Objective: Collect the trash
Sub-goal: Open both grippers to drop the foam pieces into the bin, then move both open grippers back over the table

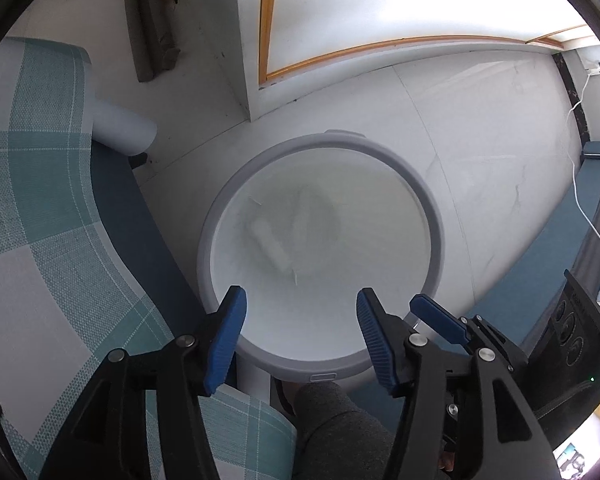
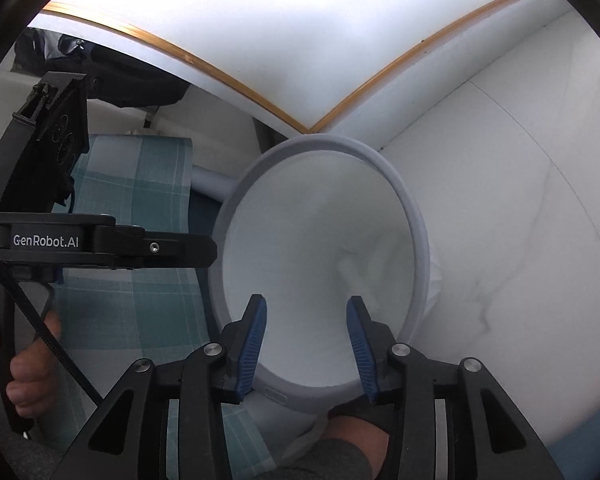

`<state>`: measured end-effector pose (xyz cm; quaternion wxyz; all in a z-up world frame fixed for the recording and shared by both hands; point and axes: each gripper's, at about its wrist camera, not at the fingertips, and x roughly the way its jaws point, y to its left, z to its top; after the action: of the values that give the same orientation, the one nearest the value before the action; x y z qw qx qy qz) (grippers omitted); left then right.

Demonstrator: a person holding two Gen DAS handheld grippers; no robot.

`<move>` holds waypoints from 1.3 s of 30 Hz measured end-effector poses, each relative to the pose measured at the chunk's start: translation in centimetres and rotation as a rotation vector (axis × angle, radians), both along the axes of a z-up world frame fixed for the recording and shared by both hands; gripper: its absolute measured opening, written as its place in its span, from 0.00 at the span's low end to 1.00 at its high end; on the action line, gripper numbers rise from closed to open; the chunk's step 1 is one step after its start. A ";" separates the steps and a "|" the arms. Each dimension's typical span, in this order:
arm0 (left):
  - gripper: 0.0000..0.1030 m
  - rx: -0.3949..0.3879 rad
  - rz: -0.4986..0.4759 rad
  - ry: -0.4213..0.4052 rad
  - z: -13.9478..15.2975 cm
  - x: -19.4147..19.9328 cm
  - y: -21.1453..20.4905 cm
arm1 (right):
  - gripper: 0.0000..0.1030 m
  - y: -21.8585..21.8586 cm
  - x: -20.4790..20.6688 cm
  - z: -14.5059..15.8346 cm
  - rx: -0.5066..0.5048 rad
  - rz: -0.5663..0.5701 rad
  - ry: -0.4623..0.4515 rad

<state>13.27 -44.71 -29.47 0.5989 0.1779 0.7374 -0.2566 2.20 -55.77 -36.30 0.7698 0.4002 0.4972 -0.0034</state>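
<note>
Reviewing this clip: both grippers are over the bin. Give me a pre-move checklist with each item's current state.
1. Left gripper empty and open: ok, jaws spread, nothing between them.
2. Right gripper empty and open: ok.
3. Trash bin upright, mouth unobstructed: ok.
4. Trash already inside: ok, pale pieces lie on the bottom in the left wrist view.
5. Liner seated under the rim: cannot tell all round.
6. More trash left to collect: cannot tell; none shows on the white floor or the checked cloth.

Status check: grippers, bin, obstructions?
Left hand-held gripper open, empty. Right hand-held gripper open, empty. Round grey-rimmed white-lined bin below both. Nothing blocking.
</note>
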 end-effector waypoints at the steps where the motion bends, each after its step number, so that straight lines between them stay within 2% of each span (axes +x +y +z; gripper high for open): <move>1: 0.52 -0.001 -0.003 -0.011 0.3 0.0 0.0 | 0.43 0.0 -0.1 0.2 -0.008 -0.002 -0.002; 4: 0.52 0.003 -0.007 -0.058 1.2 0.1 0.2 | 0.50 -0.2 -0.8 0.9 -0.042 -0.004 -0.008; 9: 0.52 -0.034 -0.001 -0.135 3.7 0.1 1.2 | 0.51 -0.7 -1.6 2.2 -0.074 -0.019 -0.007; 17: 0.52 -0.120 -0.024 -0.308 10.5 -1.9 2.5 | 0.56 -1.7 -2.7 7.4 -0.159 -0.068 -0.067; 23: 0.54 -0.200 0.035 -0.409 15.6 -2.6 4.8 | 0.61 -2.2 -4.1 13.4 -0.247 -0.099 -0.140; 25: 0.65 -0.219 0.053 -0.449 17.1 -2.9 5.7 | 0.64 -2.2 -4.4 15.3 -0.279 -0.109 -0.164; 30: 0.68 -0.266 0.108 -0.549 20.7 -4.0 8.8 | 0.66 -1.6 -5.4 20.8 -0.373 -0.111 -0.243; 35: 0.70 -0.308 0.172 -0.630 24.1 -4.6 12.1 | 0.69 0.2 -5.5 26.9 -0.453 -0.098 -0.337; 37: 0.77 -0.322 0.194 -0.660 25.3 -4.8 13.7 | 0.72 1.3 -5.6 29.5 -0.490 -0.093 -0.383; 39: 0.79 -0.337 0.226 -0.705 26.6 -5.1 15.6 | 0.75 2.7 -5.6 31.8 -0.516 -0.082 -0.434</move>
<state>8.21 -29.12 -2.86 0.8602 0.0721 0.4494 -0.2299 -3.43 -53.07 -4.48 0.9328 0.2032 0.2881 -0.0749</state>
